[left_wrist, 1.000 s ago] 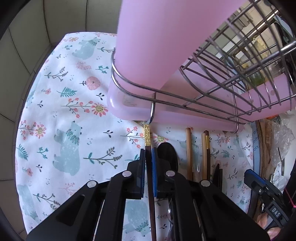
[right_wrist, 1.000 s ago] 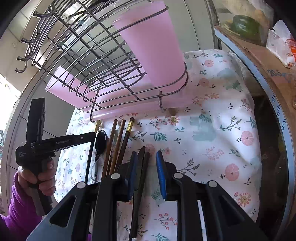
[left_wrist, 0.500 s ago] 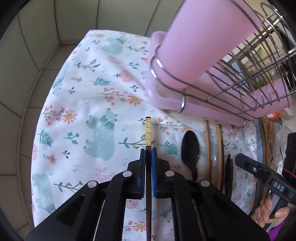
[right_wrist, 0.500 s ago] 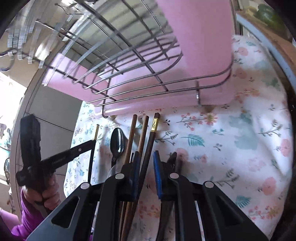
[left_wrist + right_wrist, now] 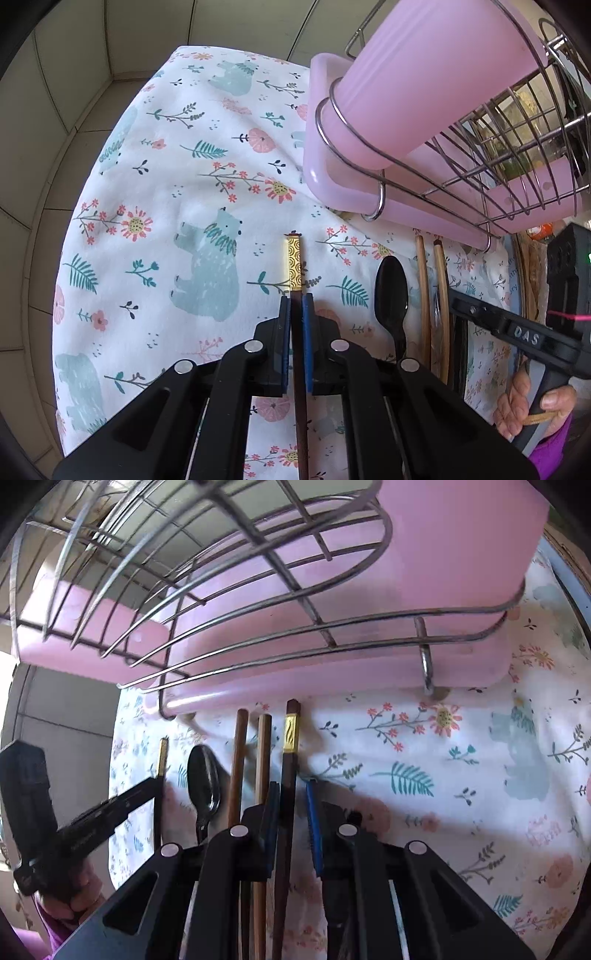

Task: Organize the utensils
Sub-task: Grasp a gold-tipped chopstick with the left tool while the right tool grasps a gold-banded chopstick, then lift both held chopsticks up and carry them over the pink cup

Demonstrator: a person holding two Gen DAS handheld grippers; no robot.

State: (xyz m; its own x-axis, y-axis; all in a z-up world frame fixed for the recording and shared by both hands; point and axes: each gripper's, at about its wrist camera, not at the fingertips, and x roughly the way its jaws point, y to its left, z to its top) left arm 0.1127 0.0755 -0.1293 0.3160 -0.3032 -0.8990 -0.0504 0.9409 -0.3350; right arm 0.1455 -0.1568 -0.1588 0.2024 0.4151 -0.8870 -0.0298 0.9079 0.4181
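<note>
At lower centre of the left wrist view, the left gripper (image 5: 296, 317) is clamped on a dark chopstick with a gold patterned band (image 5: 294, 266), which has been carried away from the pink drainer tray under the wire rack (image 5: 369, 199), leftward over the floral bear-print cloth (image 5: 177, 206). In the right wrist view, the right gripper (image 5: 291, 805) has been brought around a matching dark gold-banded chopstick (image 5: 290, 746), its jaws slightly apart and not yet gripping. Beyond lie a black spoon (image 5: 203, 779) and two brown wooden chopsticks (image 5: 251, 753), so pairing appears under way.

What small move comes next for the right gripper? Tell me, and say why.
Probably close the right gripper. Its fingers stand open on either side of the gold-banded dark chopstick, which lies unclamped on the floral cloth. The left gripper is shut on the gold-tipped chopstick, so gripping this one would likely let the pair be put away together.
</note>
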